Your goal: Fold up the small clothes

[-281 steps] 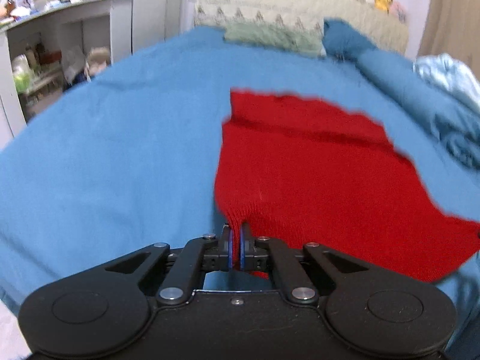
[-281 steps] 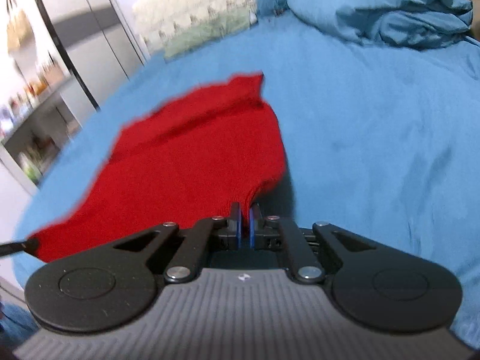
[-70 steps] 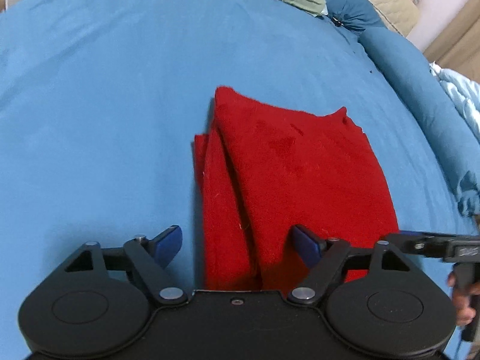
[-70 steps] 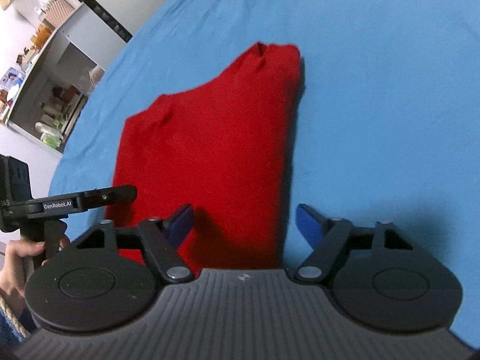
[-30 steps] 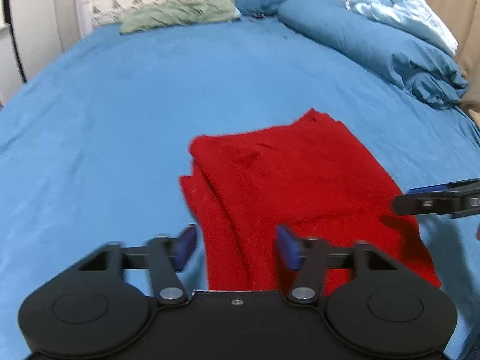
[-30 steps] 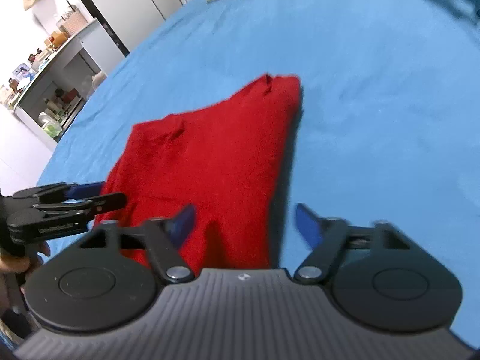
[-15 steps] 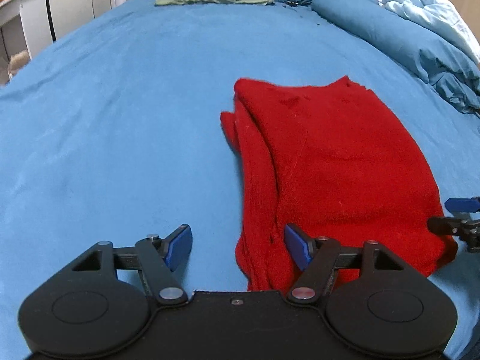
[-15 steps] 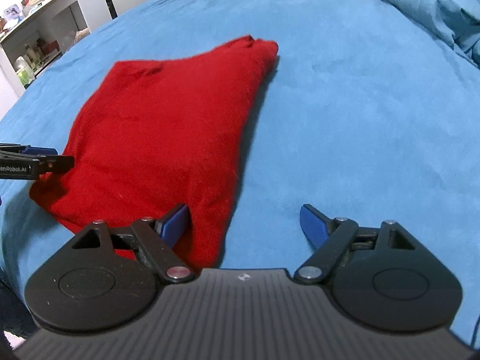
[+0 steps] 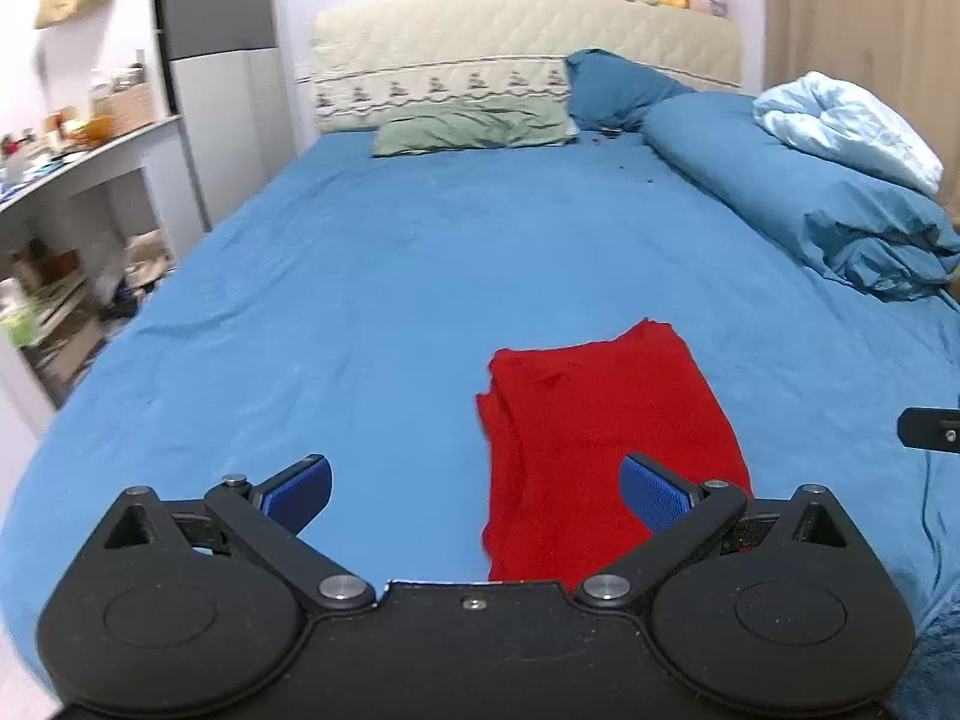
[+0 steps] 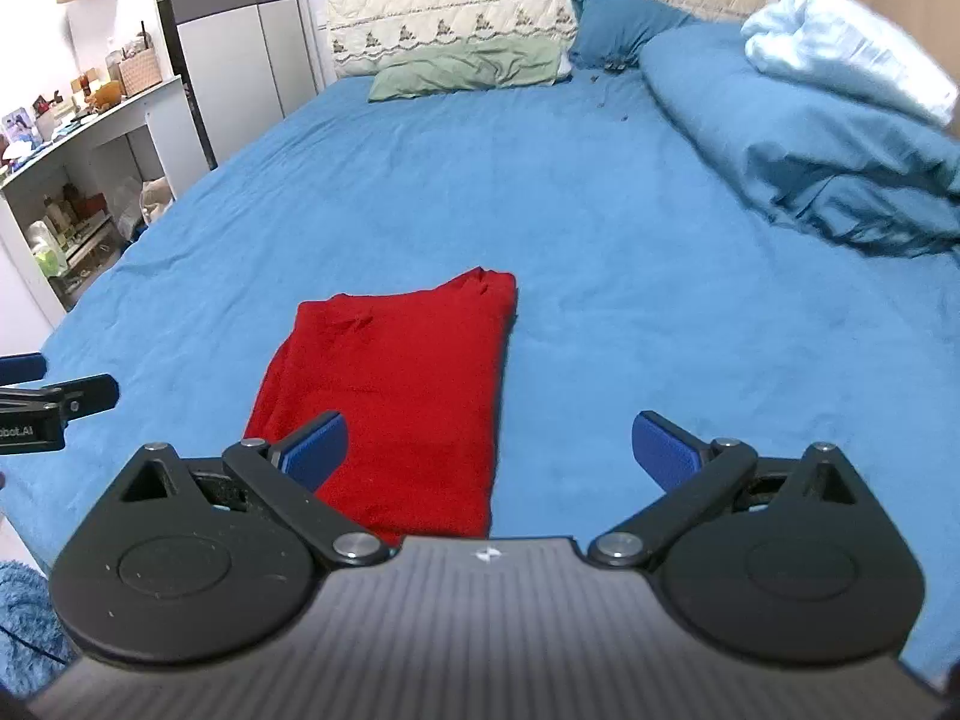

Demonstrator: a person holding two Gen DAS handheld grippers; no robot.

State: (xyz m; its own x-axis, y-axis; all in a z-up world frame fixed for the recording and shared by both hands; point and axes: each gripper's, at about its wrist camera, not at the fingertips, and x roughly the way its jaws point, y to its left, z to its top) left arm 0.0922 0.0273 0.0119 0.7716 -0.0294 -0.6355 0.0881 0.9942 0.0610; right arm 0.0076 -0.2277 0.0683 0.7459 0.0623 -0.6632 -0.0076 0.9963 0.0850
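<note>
A red knit garment (image 9: 600,432) lies folded into a narrow rectangle on the blue bed sheet (image 9: 372,300), near the bed's front edge. It also shows in the right wrist view (image 10: 396,384). My left gripper (image 9: 477,492) is open and empty, raised above the sheet at the garment's near left side. My right gripper (image 10: 489,450) is open and empty, raised above the garment's near right edge. The left gripper's tip (image 10: 66,399) shows at the left edge of the right wrist view. The right gripper's tip (image 9: 930,429) shows at the right edge of the left wrist view.
A rolled blue duvet (image 9: 798,198) with a pale blue blanket (image 9: 846,126) lies along the bed's right side. A green pillow (image 9: 474,129) and a blue pillow (image 9: 612,87) sit by the headboard. White shelves (image 9: 72,240) and a wardrobe stand left of the bed.
Both grippers have let go of the garment, opened and pulled back and up from it. The garment went from spread out to a folded rectangle and now lies still.
</note>
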